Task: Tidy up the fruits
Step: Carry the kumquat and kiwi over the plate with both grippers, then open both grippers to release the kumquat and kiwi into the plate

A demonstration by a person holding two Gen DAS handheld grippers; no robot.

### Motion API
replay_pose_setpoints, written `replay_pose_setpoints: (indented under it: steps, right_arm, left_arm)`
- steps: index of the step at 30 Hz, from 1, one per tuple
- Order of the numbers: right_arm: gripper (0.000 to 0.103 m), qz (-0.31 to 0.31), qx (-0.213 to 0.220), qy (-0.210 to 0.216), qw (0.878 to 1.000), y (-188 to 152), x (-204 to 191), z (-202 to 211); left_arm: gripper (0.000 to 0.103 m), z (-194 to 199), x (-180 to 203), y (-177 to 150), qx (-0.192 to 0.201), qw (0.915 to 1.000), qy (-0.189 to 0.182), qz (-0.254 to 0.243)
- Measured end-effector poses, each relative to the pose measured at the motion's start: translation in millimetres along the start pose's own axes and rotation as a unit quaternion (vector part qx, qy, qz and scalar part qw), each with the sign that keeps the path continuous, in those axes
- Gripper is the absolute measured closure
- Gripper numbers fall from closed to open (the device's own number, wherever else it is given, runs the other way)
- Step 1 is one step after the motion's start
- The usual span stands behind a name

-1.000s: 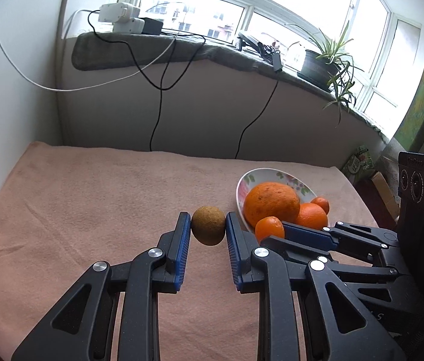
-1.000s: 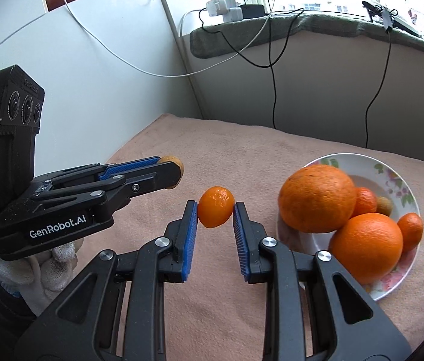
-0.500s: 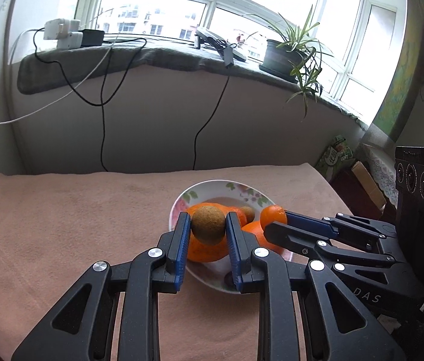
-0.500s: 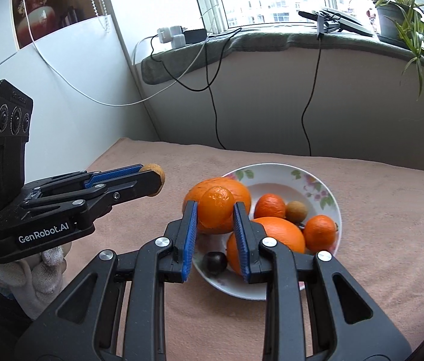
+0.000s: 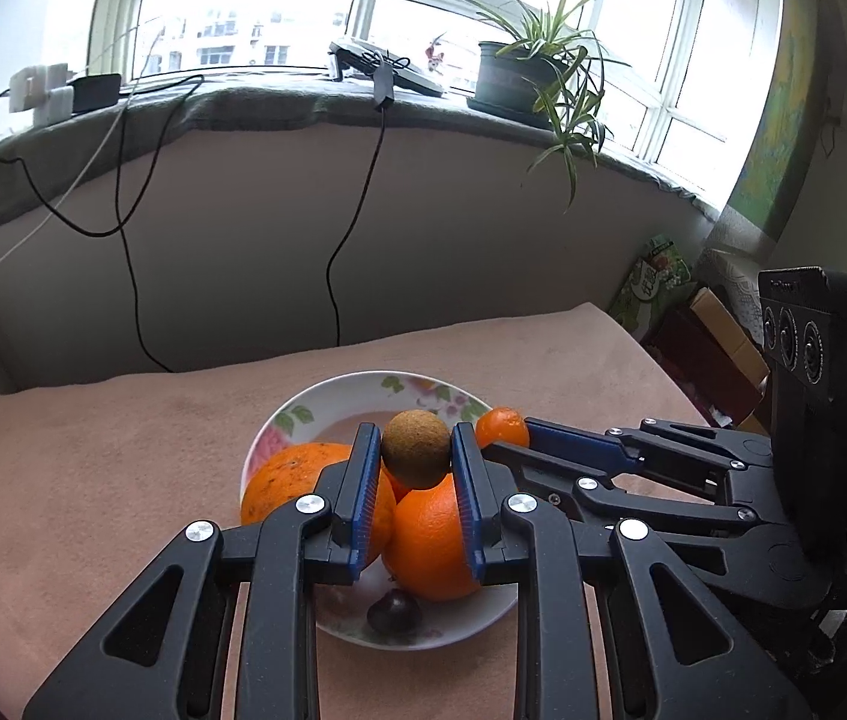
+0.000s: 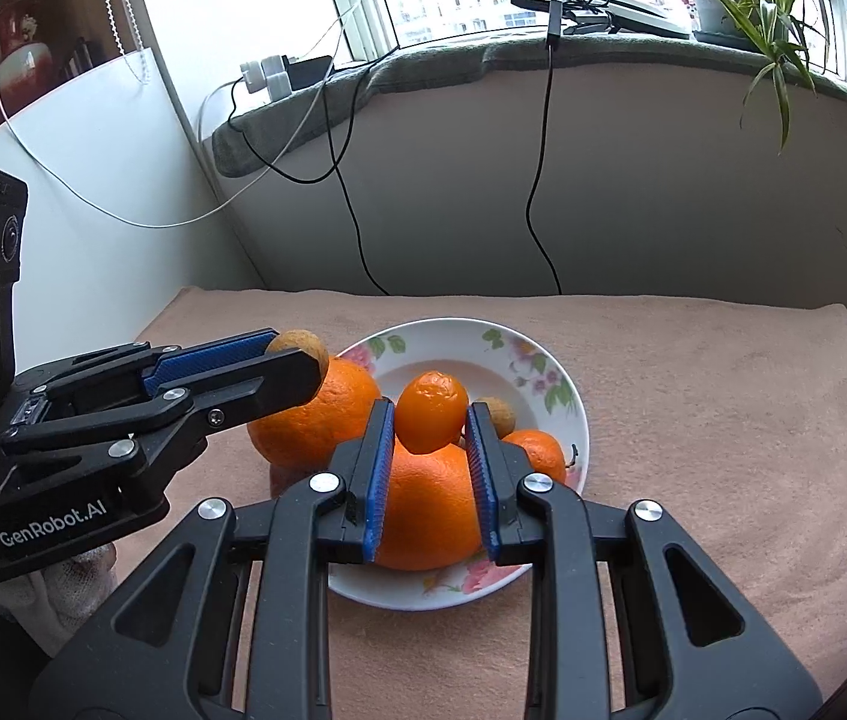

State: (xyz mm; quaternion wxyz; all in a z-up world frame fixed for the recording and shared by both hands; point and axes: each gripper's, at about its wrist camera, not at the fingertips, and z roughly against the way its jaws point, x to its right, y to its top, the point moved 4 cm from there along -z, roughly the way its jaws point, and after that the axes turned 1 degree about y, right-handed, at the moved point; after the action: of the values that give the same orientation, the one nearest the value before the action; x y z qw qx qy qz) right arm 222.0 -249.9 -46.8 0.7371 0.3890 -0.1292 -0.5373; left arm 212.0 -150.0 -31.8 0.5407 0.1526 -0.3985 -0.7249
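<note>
Altogether two held fruits (image 5: 415,449) (image 6: 430,411), one plate (image 6: 567,384).

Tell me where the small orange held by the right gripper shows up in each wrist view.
Left wrist: the small orange peeks out right of centre, at the right gripper's tip over the plate.
Right wrist: small orange at centre, clamped between the blue pads.
Shared landmark: the floral plate.

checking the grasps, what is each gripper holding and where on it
The left gripper pinches a small brown round fruit across its sides; the right gripper pinches a small orange likewise.
</note>
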Motion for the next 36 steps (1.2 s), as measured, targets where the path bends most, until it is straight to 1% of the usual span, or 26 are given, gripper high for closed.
replay_pose_setpoints:
  steps: [9,19,21,23,24,25,28,32,36]
  right_arm:
    - [0.078,0.001,-0.009,-0.002,1.0,0.5,5.2,-11.0]
    - [0.078,0.007,-0.007,-0.005,1.0,0.0,2.7,-11.7]
    - [0.077,0.006,-0.007,-0.007,1.0,-0.3,3.0,-10.9]
    - [0.07,0.007,-0.005,-0.008,1.0,0.2,2.8,-9.9]
    - [0.063,0.007,-0.002,-0.01,1.0,-0.3,2.4,-7.9]
    - [0.058,0.007,0.001,-0.011,1.0,-0.1,2.2,-6.5]
    - [0.056,0.006,0.004,-0.01,1.0,-0.3,0.6,-3.9]
    - [0.044,0.01,0.006,-0.012,1.0,-2.9,-3.2,-1.3]
    - [0.04,0.015,0.008,-0.017,1.0,-6.2,-6.9,3.6]
  left_arm:
    - [0.081,-10.1,1.5,1.9,-0.009,0.9999,0.009,-0.009]
    - [0.08,-6.9,1.3,2.2,-0.008,0.9998,0.015,-0.01]
    - [0.075,-5.2,1.1,2.8,-0.006,0.9998,0.014,-0.009]
    - [0.073,-3.1,0.6,3.4,-0.003,0.9998,0.015,-0.009]
    - [0.073,-2.1,0.7,3.5,-0.002,0.9998,0.015,-0.009]
    - [0.073,-1.1,0.6,3.7,-0.001,0.9998,0.016,-0.01]
    - [0.073,2.6,0.1,3.6,0.001,0.9998,0.016,-0.009]
    - [0.066,8.9,-0.7,2.3,0.006,0.9998,0.017,-0.008]
    - [0.064,16.7,-2.2,-0.3,0.01,0.9997,0.021,-0.007]
